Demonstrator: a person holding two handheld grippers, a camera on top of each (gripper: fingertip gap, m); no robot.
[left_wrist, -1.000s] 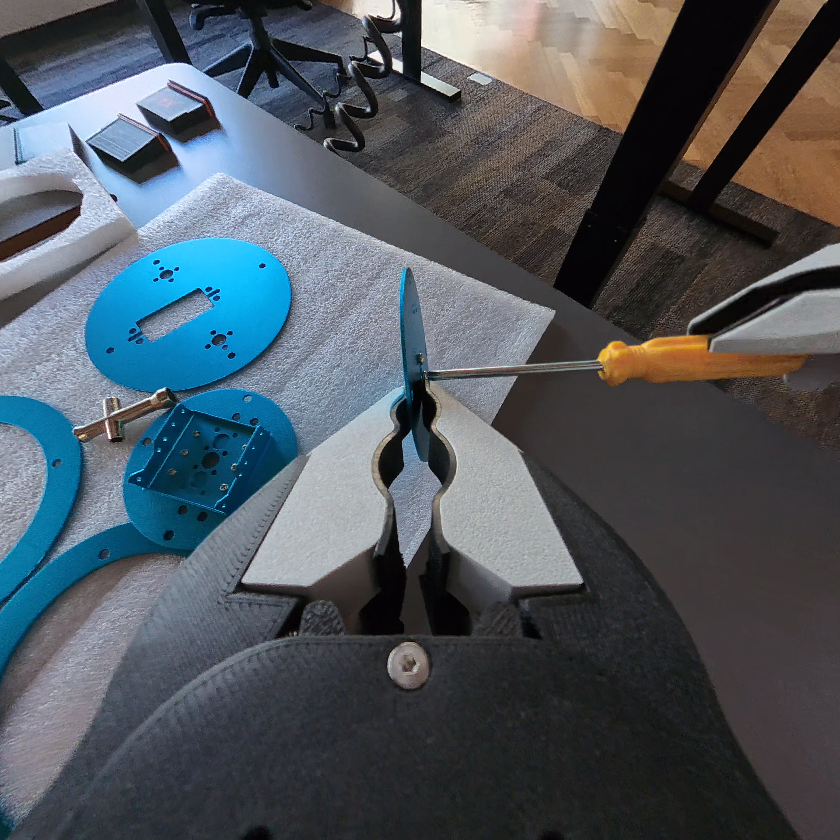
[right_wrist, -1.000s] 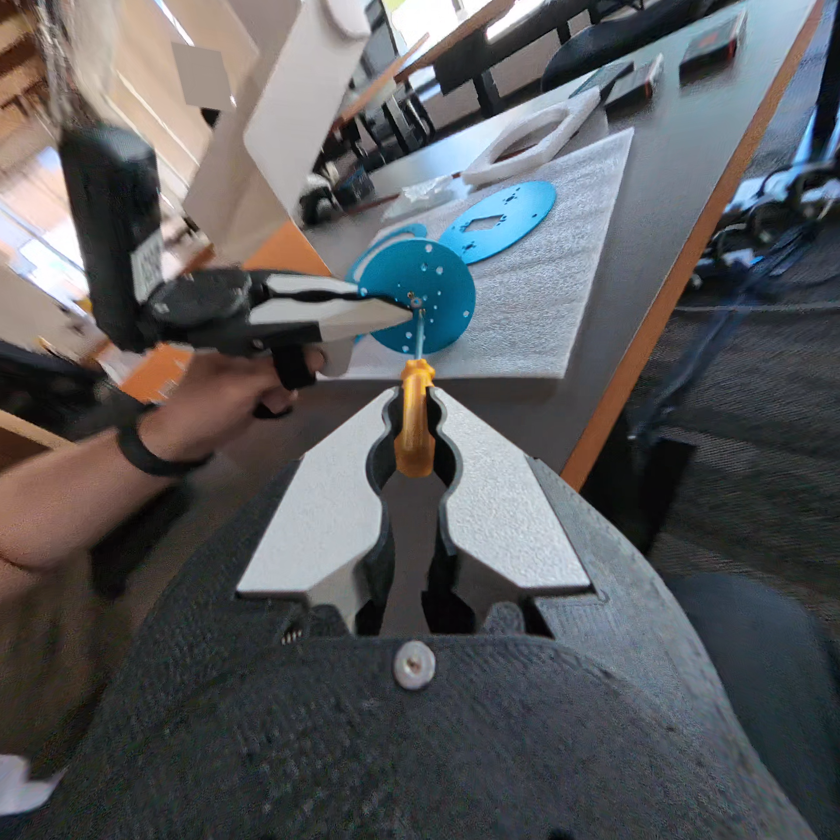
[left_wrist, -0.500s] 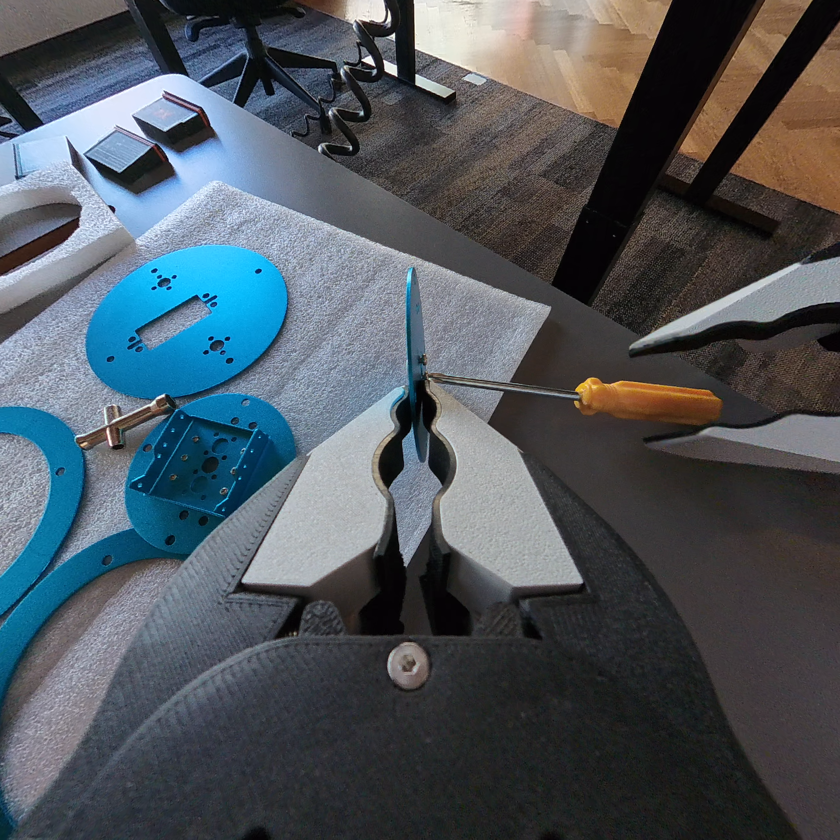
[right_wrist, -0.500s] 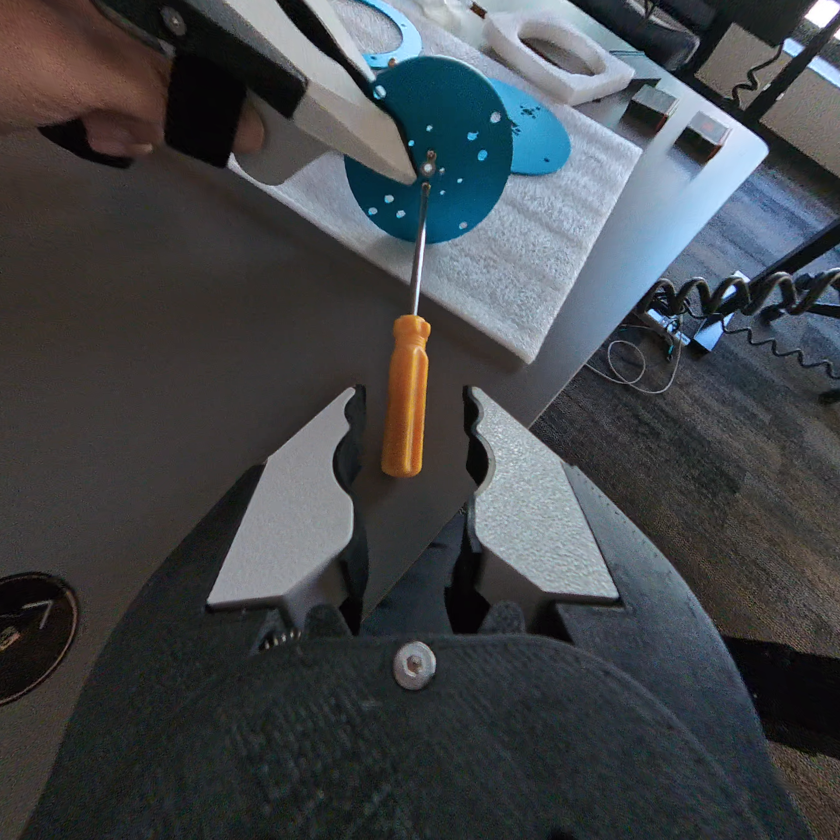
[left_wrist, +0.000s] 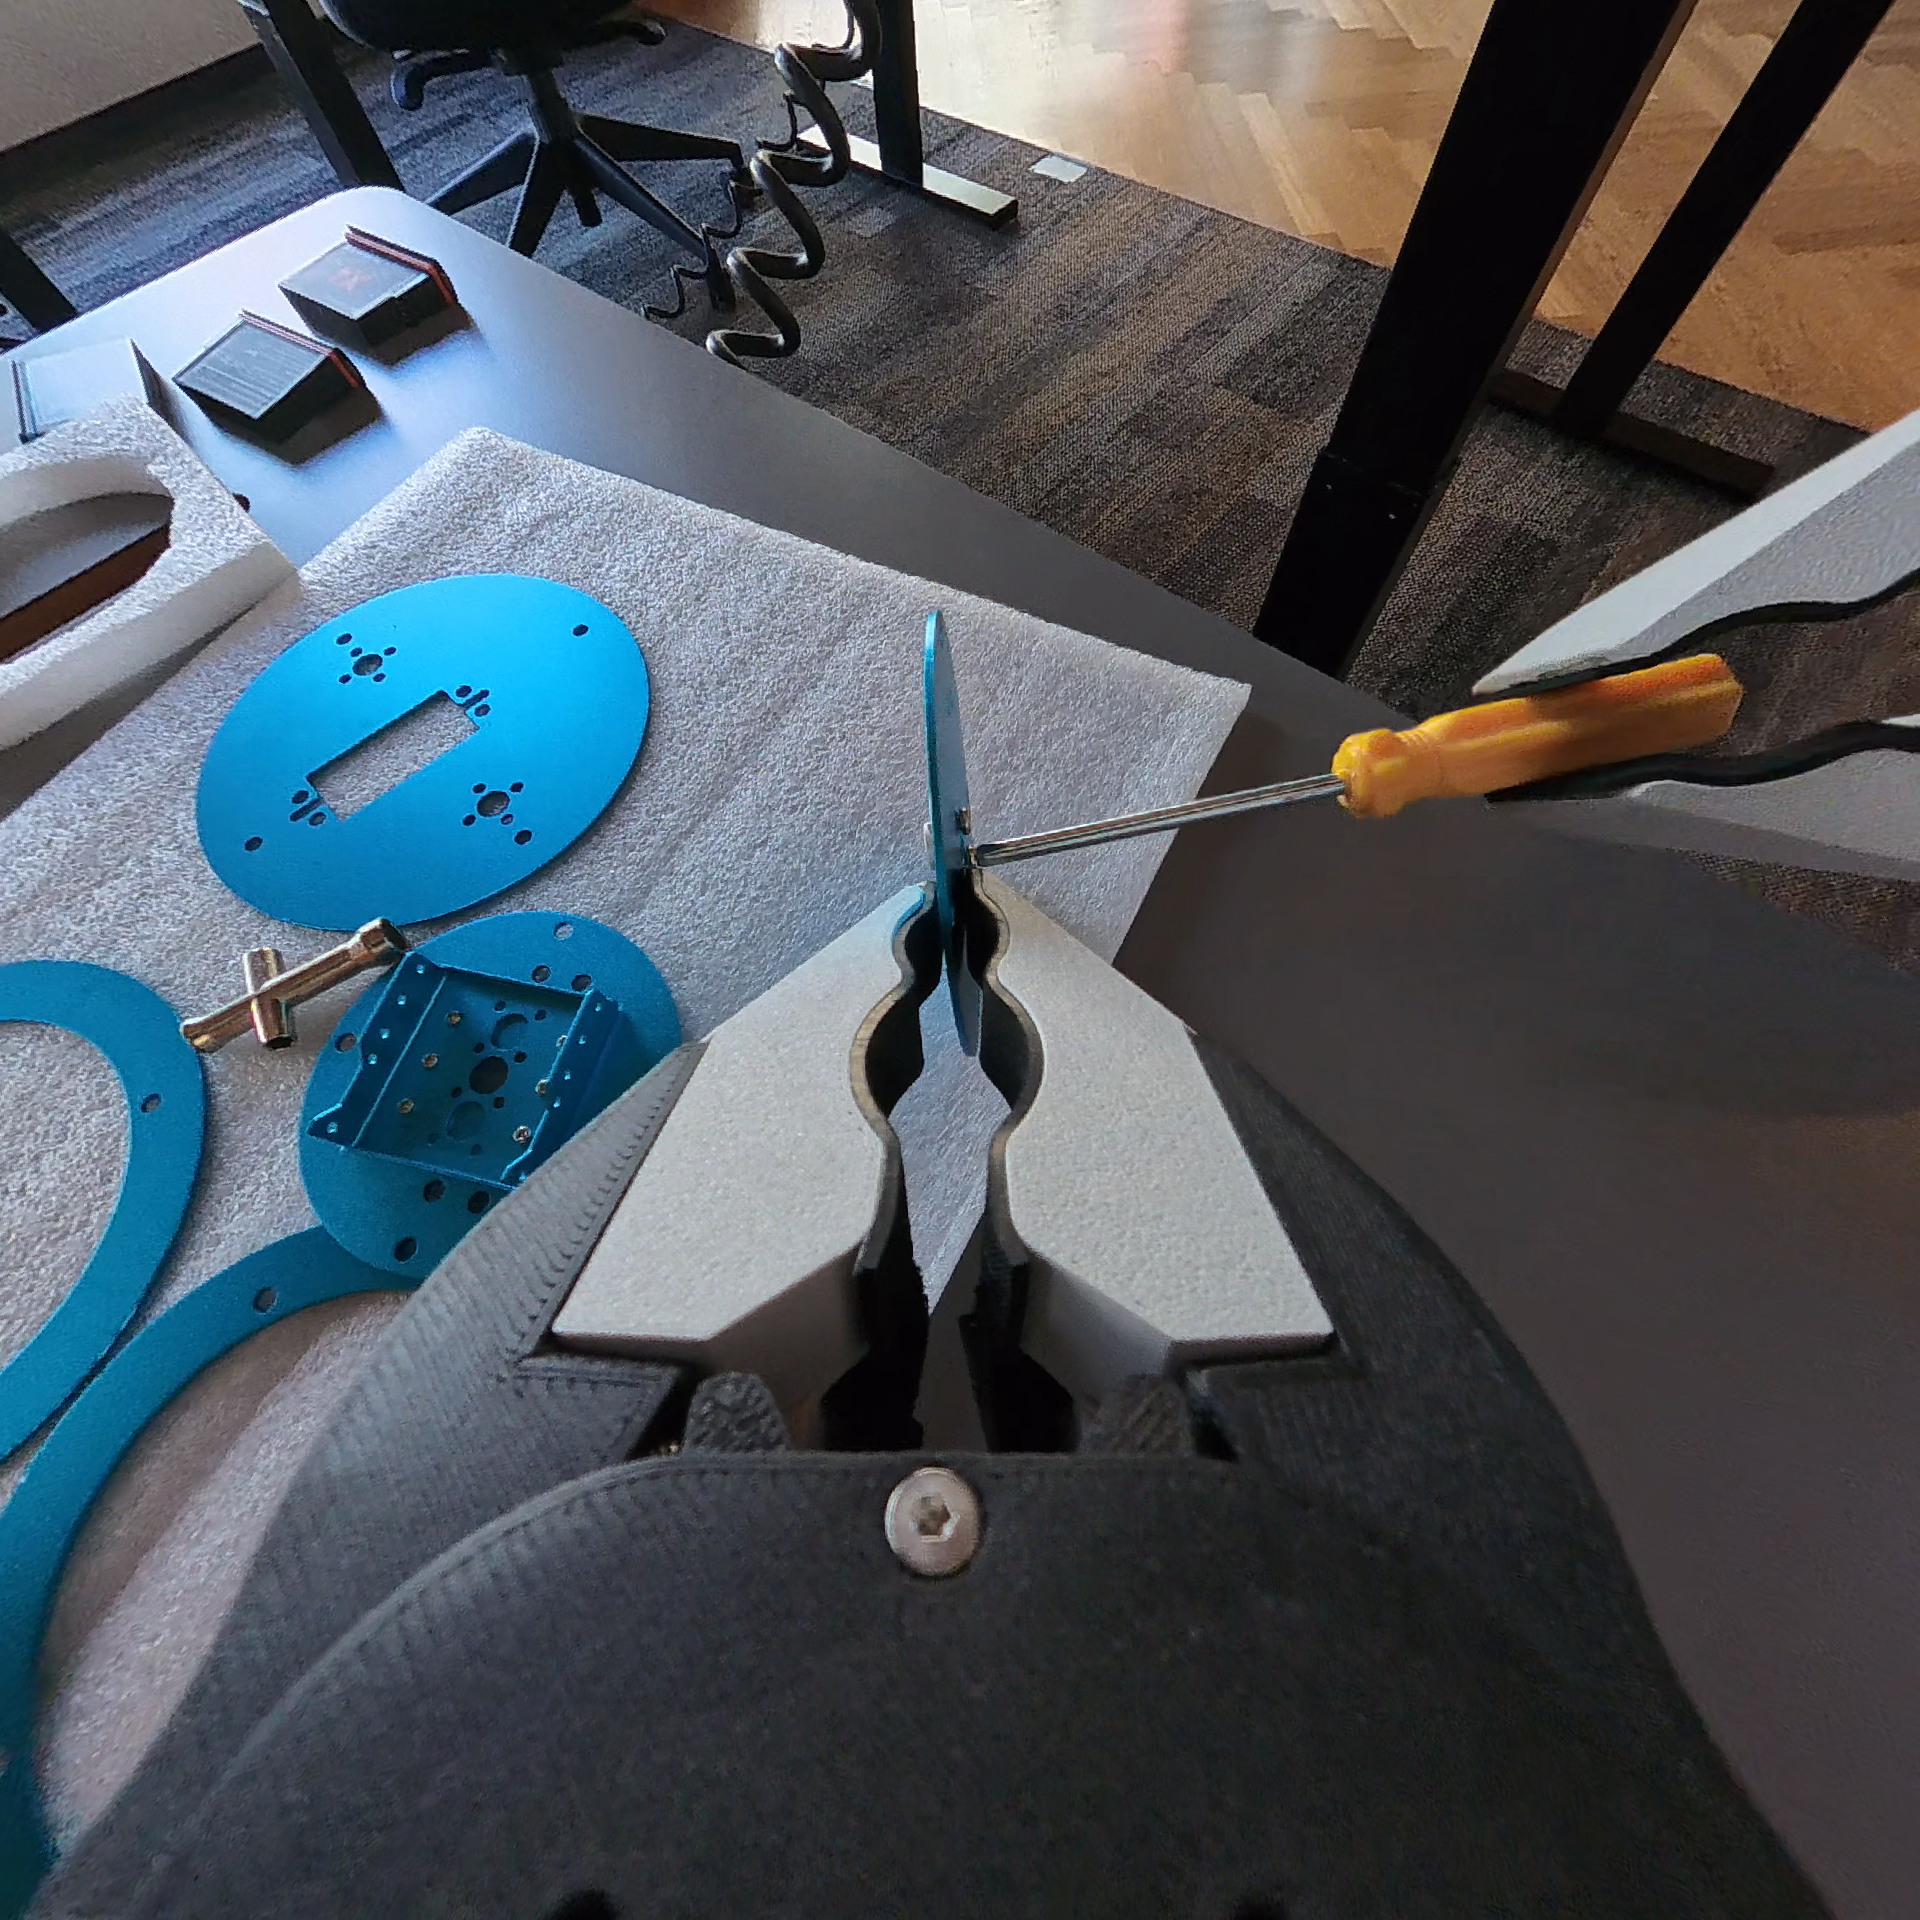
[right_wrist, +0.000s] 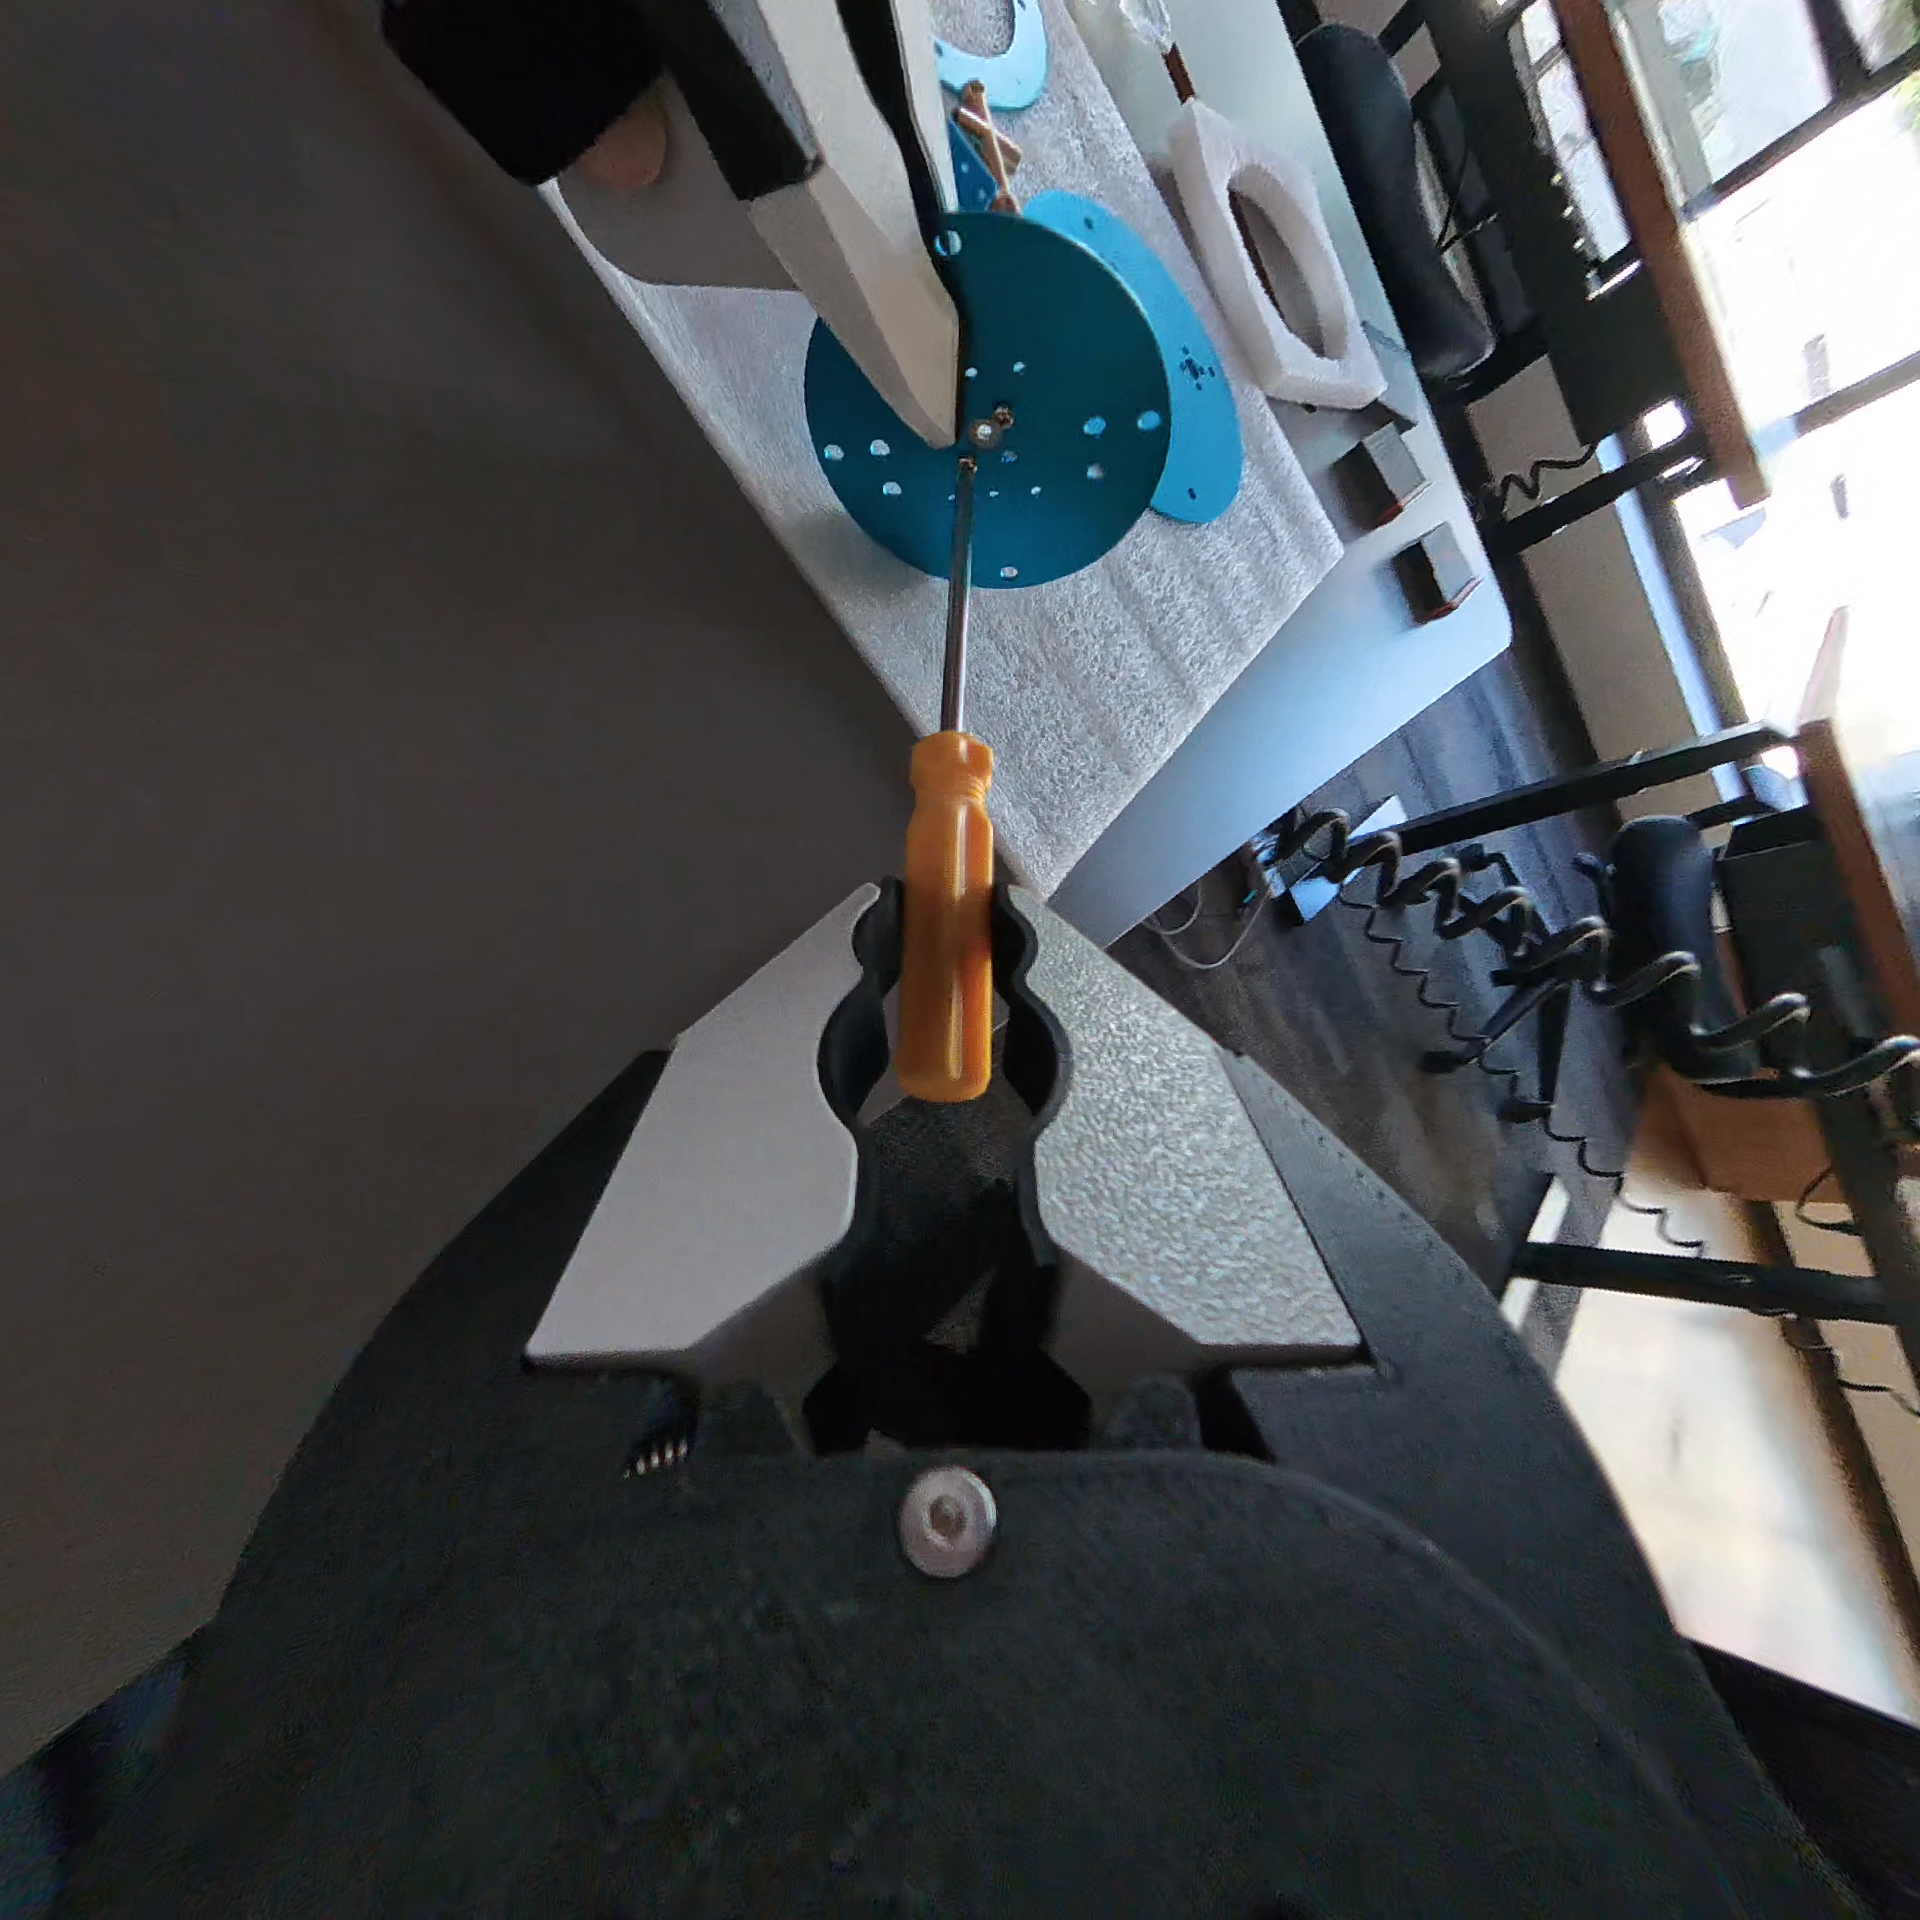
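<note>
My left gripper (left_wrist: 951, 920) is shut on the lower edge of a blue round plate (left_wrist: 943, 748) and holds it upright, edge-on, above the white foam mat (left_wrist: 779, 623). My right gripper (right_wrist: 948, 920) is shut on the orange handle of a screwdriver (right_wrist: 945, 935). Its steel shaft reaches to a small screw (right_wrist: 985, 431) near the middle of the blue plate (right_wrist: 1049, 436). In the left wrist view the screwdriver (left_wrist: 1527, 732) comes in from the right, held between the right gripper's fingers (left_wrist: 1787, 582). The left gripper's fingers (right_wrist: 883, 260) show at the top of the right wrist view.
On the mat lie a blue plate with a rectangular cutout (left_wrist: 416, 748), a blue bracket on a small disc (left_wrist: 468, 1081), a metal cross key (left_wrist: 291, 987) and blue rings (left_wrist: 156, 1143). A white foam block (left_wrist: 104, 540) and two dark boxes (left_wrist: 270, 374) sit behind. The table edge is close on the right. The gap from one gripper's tips to the other's is roughly 10 cm.
My right gripper let go of the screwdriver handle, which stayed on the screw, turned about its axis, and has shut on the handle again. The left gripper kept the plate still.
</note>
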